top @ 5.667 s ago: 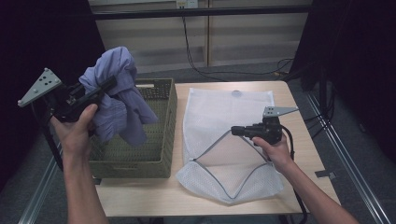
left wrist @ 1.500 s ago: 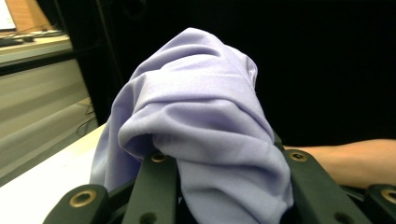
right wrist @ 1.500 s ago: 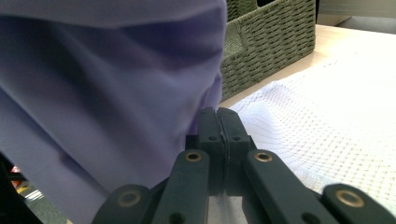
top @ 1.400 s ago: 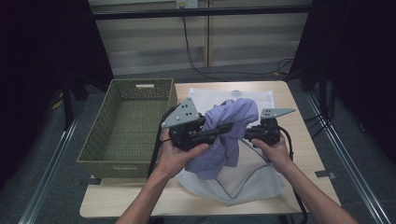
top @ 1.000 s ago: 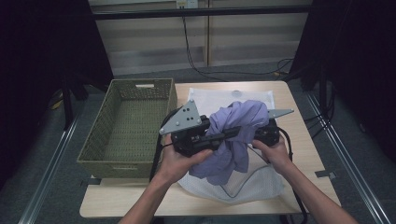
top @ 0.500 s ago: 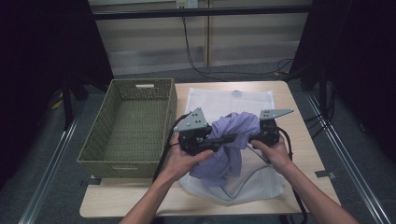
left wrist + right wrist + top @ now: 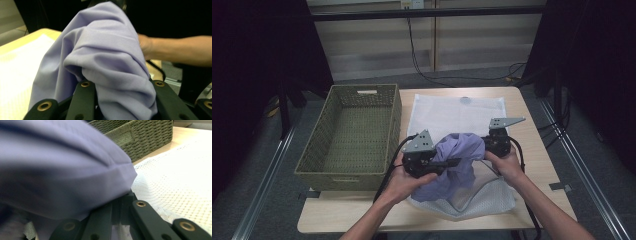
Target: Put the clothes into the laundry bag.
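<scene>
A: Starting at the left, is the wicker basket (image 7: 349,132) emptied?

B: It is. The left gripper (image 7: 447,163) is clamped on the lavender garment (image 7: 457,162), bunched over the mouth of the white mesh bag (image 7: 457,112).

A: And the right gripper (image 7: 486,147)?

B: Pinched together on the bag's rim, holding it open. I judge the stuffing half done; pushing in and closing remain.

Right gripper (image 7: 120,220) fingertips — apparently buried under lilac cloth (image 7: 62,170).
</scene>
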Action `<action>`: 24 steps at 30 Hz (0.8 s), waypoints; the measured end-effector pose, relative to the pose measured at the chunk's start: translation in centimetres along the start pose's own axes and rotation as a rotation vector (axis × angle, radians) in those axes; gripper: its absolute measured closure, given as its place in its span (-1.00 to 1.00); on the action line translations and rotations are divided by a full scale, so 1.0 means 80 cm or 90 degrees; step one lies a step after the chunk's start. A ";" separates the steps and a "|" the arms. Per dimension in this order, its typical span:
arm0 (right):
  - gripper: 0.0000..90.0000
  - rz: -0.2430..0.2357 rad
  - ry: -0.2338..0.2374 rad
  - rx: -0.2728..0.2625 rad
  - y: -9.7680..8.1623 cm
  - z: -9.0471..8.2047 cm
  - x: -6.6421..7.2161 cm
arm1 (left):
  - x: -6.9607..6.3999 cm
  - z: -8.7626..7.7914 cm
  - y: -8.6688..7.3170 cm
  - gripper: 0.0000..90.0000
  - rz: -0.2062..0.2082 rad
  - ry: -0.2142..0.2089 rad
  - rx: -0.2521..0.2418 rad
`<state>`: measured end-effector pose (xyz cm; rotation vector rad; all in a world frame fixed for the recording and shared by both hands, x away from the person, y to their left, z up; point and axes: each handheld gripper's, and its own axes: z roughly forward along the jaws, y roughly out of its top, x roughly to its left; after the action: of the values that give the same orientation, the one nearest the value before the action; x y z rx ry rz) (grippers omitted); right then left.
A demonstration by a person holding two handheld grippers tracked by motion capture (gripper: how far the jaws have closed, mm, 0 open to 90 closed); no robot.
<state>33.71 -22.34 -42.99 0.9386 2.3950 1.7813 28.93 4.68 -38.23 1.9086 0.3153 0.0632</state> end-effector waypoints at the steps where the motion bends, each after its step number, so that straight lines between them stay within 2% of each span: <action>1: 1.00 0.000 0.001 0.002 0.000 0.000 0.000 | 0.000 0.006 -0.006 0.54 -0.001 0.000 0.017; 2: 1.00 -0.001 0.001 0.002 0.000 0.001 0.000 | 0.001 0.010 -0.009 0.54 0.001 -0.002 0.030; 3: 1.00 0.000 0.001 0.004 -0.001 0.000 0.000 | 0.001 0.010 -0.009 0.54 0.001 -0.002 0.030; 5: 1.00 -0.002 0.000 0.002 0.000 0.000 0.000 | -0.002 0.023 -0.020 0.54 0.001 -0.014 0.055; 7: 1.00 -0.003 0.002 0.001 0.000 -0.002 0.001 | -0.002 0.031 -0.025 0.54 0.008 -0.013 0.081; 8: 1.00 -0.003 0.002 0.002 0.001 -0.002 0.002 | -0.002 0.031 -0.025 0.54 0.008 -0.013 0.081; 14: 1.00 -0.005 0.004 0.004 0.001 -0.003 0.003 | 0.001 0.044 -0.036 0.54 0.013 -0.007 0.116; 16: 1.00 -0.005 0.009 0.007 0.001 -0.002 0.003 | 0.001 0.049 -0.039 0.54 0.024 0.006 0.138; 24: 1.00 -0.009 0.016 0.013 0.002 0.000 0.007 | 0.003 0.063 -0.048 0.54 0.017 0.012 0.156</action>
<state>33.35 -22.02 -42.65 0.9046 2.4335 1.7772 29.40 1.37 -43.63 2.1559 0.3215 0.0620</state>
